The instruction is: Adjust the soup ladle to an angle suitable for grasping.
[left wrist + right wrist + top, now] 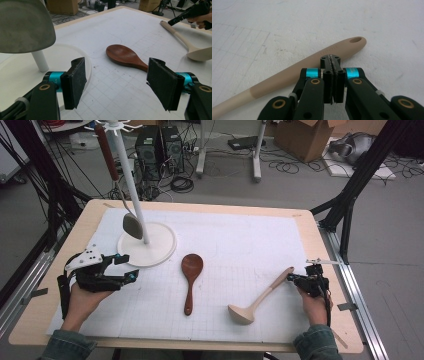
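A dark brown wooden spoon [190, 275] [125, 57] lies mid-mat, bowl end away from me. To its right, a beige ladle [260, 297] [294, 72] [186, 42] rests slanted. My right gripper [296, 279] [330, 59] is shut with nothing between its pads. Its tips sit right at the ladle's handle end, by the hanging hole. My left gripper [120, 268] [120, 82] stands open and empty beside the stand's base, facing the brown spoon. A metal spoon [132, 225] [25, 25] with a reddish handle hangs from the white stand [131, 175].
The stand's round white base [160, 251] [15, 75] sits at the mat's left rear. A white gridded mat [235, 245] covers the wooden table [320, 270]. Computer cases, cables and a cardboard box lie on the floor beyond.
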Demonstrator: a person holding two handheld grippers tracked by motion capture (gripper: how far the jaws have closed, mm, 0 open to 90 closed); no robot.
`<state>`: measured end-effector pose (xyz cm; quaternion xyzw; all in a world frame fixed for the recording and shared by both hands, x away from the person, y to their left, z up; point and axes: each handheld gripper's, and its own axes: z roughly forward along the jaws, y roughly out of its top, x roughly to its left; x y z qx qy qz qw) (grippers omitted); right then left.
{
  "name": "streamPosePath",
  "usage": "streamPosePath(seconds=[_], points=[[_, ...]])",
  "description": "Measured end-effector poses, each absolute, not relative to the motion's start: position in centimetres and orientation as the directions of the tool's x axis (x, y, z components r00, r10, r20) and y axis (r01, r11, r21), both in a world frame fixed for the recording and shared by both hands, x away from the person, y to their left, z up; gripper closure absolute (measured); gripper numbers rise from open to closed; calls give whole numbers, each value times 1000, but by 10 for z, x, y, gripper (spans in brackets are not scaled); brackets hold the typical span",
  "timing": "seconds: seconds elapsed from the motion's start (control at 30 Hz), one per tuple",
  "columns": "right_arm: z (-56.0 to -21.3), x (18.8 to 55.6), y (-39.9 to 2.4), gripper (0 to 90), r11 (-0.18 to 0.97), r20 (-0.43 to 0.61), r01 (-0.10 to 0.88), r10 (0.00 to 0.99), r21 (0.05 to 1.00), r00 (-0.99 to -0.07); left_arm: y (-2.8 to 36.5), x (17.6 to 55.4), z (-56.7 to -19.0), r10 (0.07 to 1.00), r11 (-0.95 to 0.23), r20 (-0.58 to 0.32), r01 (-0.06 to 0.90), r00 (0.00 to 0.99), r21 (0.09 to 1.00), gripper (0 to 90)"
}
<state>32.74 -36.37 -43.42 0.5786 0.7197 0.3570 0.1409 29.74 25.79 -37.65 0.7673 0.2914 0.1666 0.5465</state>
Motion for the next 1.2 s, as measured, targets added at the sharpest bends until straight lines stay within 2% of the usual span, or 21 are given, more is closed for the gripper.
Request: streamPosePath(seconds=[0.3, 0.87, 1.2], points=[[-434, 326, -364, 897, 85, 215, 734, 928, 674, -304, 258, 297, -377, 629, -235, -61, 265, 775, 935, 320], [-435, 337, -372, 897, 7, 216, 751, 956, 661, -199, 253, 299, -379, 618, -247, -57, 262, 784, 933, 320], [-432, 343, -368, 896, 8, 202, 745, 961, 667, -190, 254, 299, -380, 619, -245, -59, 264, 783, 933, 320]])
